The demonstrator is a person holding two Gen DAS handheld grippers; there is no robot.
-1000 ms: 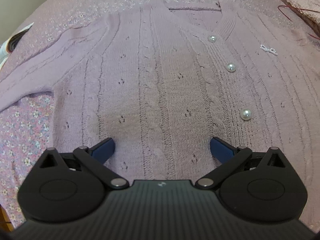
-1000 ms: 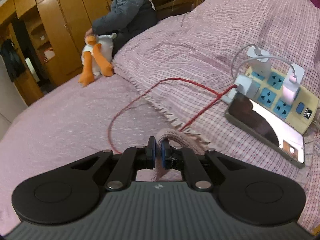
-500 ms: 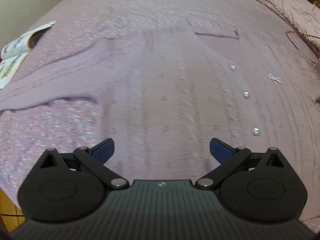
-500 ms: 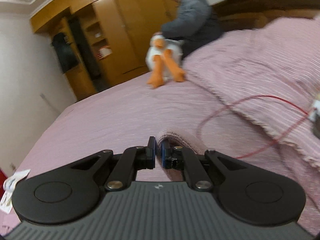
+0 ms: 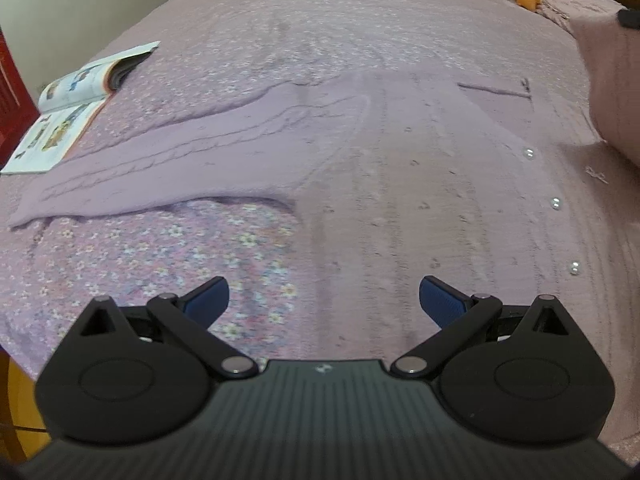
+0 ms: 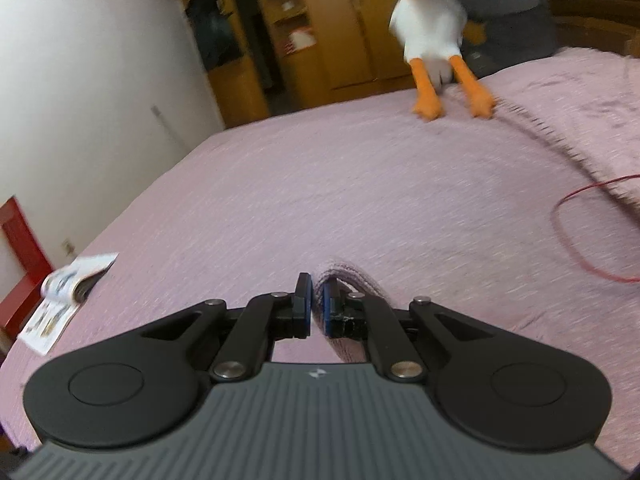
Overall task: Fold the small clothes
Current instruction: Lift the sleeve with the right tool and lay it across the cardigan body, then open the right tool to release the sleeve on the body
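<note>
1. Cardigan [image 5: 400,184], a pale lilac cable knit, lies flat and face up on the bed [image 5: 280,40], its long axis running from the hem just under the left tool [image 5: 324,300] away to the neckline at the far end.
2. Left tool hovers above the hem with its blue pads spread wide and nothing between them.
3. Pearl buttons [image 5: 555,202] run in a line up the right side of the front; one sleeve [image 5: 160,164] stretches out to the left, its cuff pointing at the bed's left edge.
4. Right tool [image 6: 316,312] is pressed together, pinching a fold of lilac knit [image 6: 348,280], probably the cardigan's other sleeve, lifted off the bedspread.
5. An open picture book [image 5: 76,104] lies near the left edge of the bed, just beyond the spread sleeve's cuff.
6. A red cable [image 6: 580,232] loops on the bedspread to the right.
7. At the far side a person in a grey jacket [image 6: 504,4] holds a white plush duck [image 6: 432,28] with orange feet, with wooden wardrobes [image 6: 320,20] and a white wall behind.
</note>
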